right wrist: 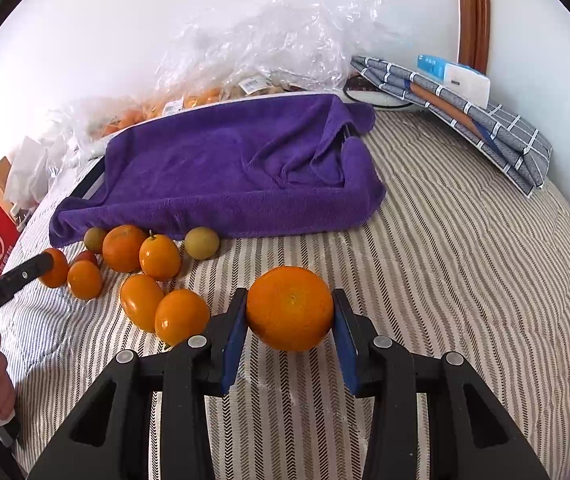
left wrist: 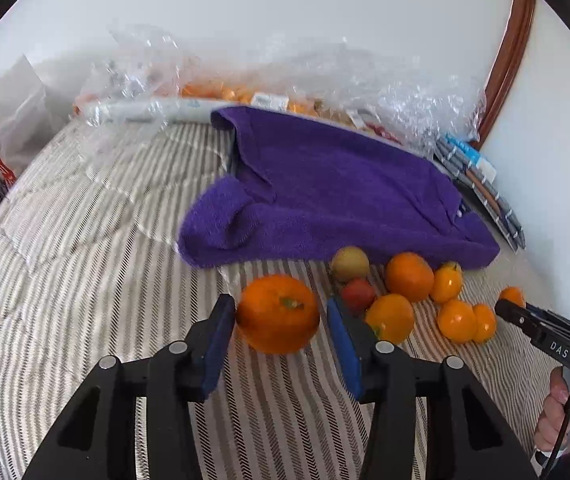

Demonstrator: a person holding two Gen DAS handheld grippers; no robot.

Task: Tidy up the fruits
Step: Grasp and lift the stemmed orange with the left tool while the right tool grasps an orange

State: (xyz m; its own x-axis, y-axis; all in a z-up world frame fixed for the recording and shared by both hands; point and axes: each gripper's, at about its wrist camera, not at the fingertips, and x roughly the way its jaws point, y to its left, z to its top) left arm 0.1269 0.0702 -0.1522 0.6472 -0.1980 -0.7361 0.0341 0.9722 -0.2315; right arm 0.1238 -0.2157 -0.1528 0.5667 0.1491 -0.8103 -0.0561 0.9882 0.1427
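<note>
Fruits: loose cluster (right wrist: 141, 276) of oranges, small glossy oval citrus, two dull greenish-yellow rounds and one red, on the striped bedcover (right wrist: 465, 280), at 6 o'clock of the purple towel (right wrist: 237, 168).
Left gripper (left wrist: 281, 316): jaws around a large orange (left wrist: 277, 314); left pad touching, right pad looks just clear.
Right gripper (right wrist: 290, 312): clenched on a round orange (right wrist: 290, 308).
Handling: likely firm, light, prone to rolling; grip across the widest part.
Textures: dimpled peel, plush towel, crinkled clear plastic (right wrist: 277, 32) at 12 o'clock.
</note>
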